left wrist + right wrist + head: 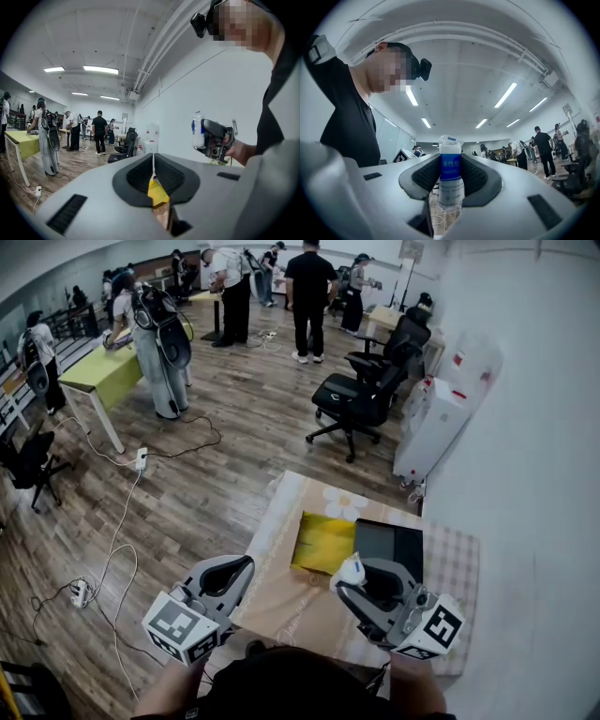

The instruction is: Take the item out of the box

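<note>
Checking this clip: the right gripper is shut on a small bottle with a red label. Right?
No: the label is blue, not red, as the right gripper view shows. The right gripper is indeed shut on the small bottle.

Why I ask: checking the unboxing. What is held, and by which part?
The right gripper holds a small blue-labelled bottle around its middle, at the label; the left gripper holds nothing.
</note>
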